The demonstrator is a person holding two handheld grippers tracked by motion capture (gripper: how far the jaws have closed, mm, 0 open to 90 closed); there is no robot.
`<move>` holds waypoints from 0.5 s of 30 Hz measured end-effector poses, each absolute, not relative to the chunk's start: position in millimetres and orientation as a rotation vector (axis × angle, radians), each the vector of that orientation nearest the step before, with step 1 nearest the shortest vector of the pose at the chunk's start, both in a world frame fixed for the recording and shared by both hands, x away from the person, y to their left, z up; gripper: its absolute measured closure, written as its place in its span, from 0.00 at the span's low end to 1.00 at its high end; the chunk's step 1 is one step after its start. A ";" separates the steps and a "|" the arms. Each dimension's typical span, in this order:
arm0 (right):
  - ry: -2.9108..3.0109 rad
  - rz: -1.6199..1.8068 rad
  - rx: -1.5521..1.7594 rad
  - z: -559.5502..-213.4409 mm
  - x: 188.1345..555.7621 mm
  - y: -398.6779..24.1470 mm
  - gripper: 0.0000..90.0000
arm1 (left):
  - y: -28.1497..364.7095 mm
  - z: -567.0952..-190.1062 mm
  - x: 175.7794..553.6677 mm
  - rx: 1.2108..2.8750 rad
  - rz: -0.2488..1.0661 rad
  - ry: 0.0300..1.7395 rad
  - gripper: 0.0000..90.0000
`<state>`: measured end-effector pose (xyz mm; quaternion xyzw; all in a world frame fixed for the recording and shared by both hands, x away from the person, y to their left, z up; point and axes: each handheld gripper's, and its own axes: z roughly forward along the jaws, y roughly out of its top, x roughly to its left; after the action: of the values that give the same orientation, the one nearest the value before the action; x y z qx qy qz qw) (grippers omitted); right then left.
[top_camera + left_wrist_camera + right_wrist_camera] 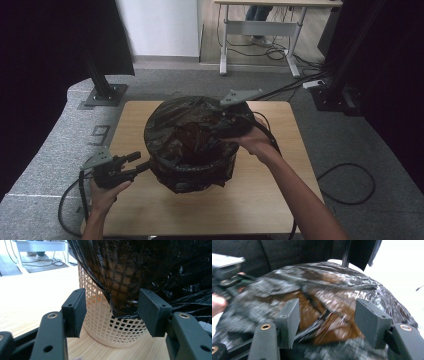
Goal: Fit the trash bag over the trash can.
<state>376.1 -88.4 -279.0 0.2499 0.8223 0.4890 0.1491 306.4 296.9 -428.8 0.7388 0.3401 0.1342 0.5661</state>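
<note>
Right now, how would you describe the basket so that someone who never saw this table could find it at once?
Look at the light wooden table. Near its middle stands a round cream plastic basket, with a black plastic bag lining it and folded down over its rim. What sets it apart is its wall of small square holes, seen below the bag's edge.

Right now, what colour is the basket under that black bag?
Cream-white, a square-grid mesh basket; clearest in the left gripper view, below the bag's edge.

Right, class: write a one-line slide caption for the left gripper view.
Open hand-held gripper faces a white mesh basket lined with a black plastic bag on a wooden table.
</note>
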 end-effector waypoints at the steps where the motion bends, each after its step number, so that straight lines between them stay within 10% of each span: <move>1: 2.374 1.398 0.744 -279.9 385.6 -83.4 0.41 | 297.3 -428.7 306.6 1.736 0.315 0.798 0.45; 15: 2.478 1.304 0.811 -295.6 426.6 -45.1 0.45 | 296.7 -429.6 308.1 1.750 0.317 0.802 0.44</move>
<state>426.6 -45.1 -295.6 0.2765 0.8446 0.4443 0.1129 308.1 296.7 -429.6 0.7427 0.3404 0.1345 0.5608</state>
